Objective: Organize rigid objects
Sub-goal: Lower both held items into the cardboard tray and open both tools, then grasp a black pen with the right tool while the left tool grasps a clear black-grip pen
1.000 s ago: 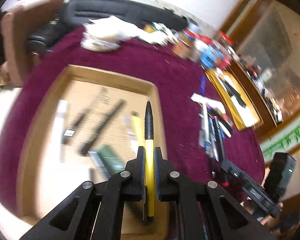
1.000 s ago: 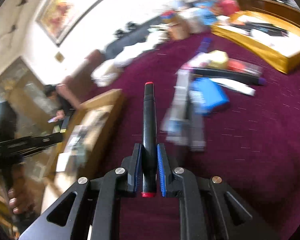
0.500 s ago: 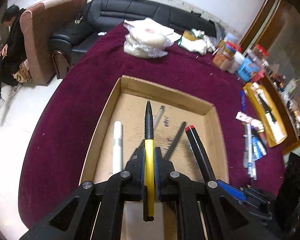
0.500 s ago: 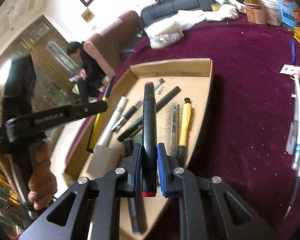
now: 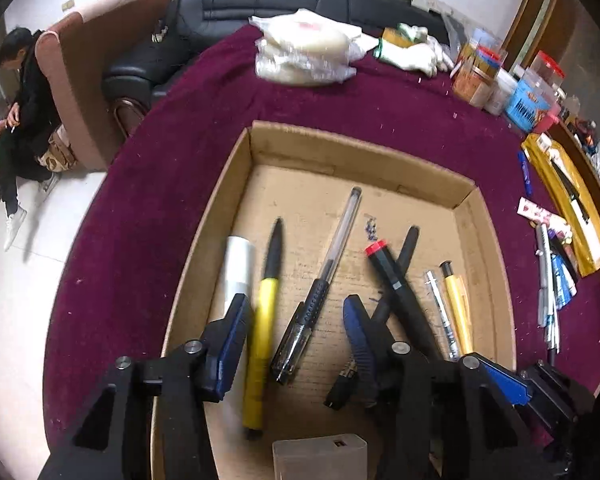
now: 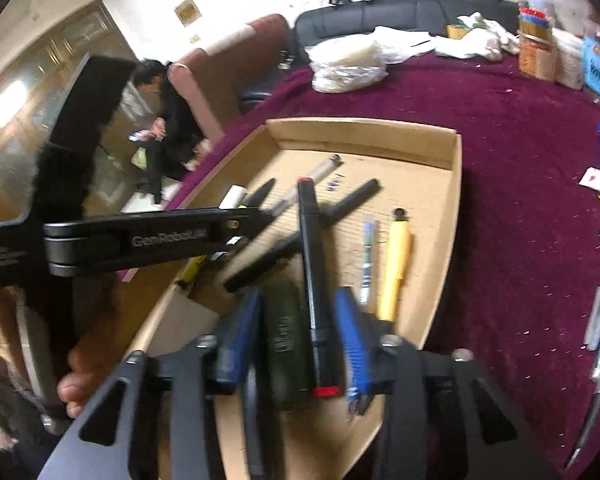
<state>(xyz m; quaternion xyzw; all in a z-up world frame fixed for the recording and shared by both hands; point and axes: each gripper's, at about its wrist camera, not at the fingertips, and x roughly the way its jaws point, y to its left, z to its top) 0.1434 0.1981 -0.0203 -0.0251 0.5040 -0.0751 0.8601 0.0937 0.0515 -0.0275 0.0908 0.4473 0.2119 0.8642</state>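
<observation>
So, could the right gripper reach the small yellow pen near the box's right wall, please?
Probably yes: the small yellow pen lies uncovered just beyond the opening right gripper, though the red-capped marker sits loose between its jaws.

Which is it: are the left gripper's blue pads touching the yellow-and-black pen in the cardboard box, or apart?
Apart. The left wrist view shows the opening left gripper with cardboard visible between each pad and the yellow-and-black pen, which lies loose in the cardboard box.

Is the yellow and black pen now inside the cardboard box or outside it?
Inside. The yellow and black pen lies on the floor of the cardboard box, between the opening, untouching jaws of the left gripper.
</observation>
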